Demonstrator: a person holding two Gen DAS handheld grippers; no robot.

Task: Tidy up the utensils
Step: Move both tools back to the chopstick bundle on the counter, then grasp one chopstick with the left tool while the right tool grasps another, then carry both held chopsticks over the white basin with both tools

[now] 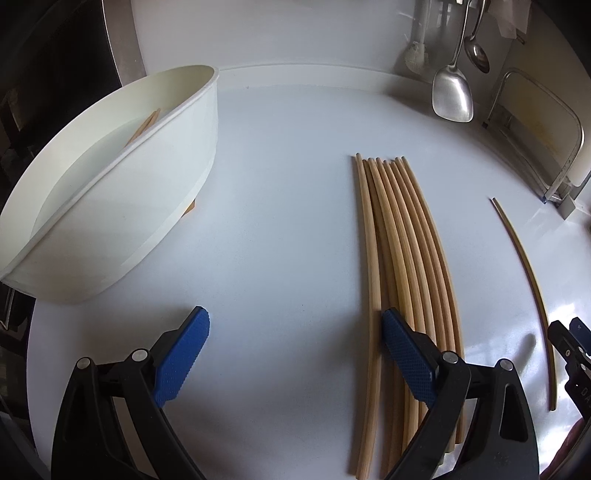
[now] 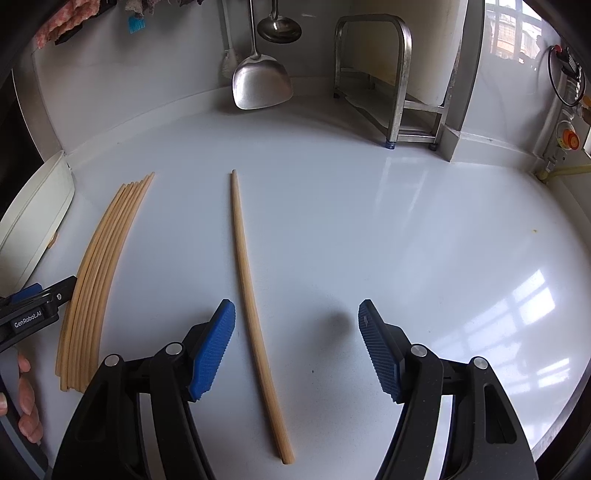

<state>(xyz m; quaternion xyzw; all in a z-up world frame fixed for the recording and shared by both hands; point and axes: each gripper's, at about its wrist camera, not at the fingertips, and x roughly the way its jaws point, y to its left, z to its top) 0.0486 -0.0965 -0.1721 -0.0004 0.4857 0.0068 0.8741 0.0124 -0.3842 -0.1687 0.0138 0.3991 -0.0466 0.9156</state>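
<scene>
Several wooden chopsticks [image 1: 406, 258] lie side by side in a bundle on the white counter; they show at the left of the right wrist view [image 2: 99, 266]. One single chopstick [image 2: 251, 314] lies apart to the right and is thin at the right of the left wrist view [image 1: 524, 273]. My left gripper [image 1: 295, 350] is open and empty, its right finger over the bundle's near end. My right gripper [image 2: 297, 343] is open and empty, and the single chopstick runs between its fingers. A white bin [image 1: 110, 192] at the left holds a chopstick.
A metal spatula [image 2: 258, 81] and a ladle [image 2: 279, 27] hang at the back wall. A steel rack [image 2: 391, 85] stands at the back right. The left gripper's body [image 2: 33, 310] and a hand show at the left of the right wrist view.
</scene>
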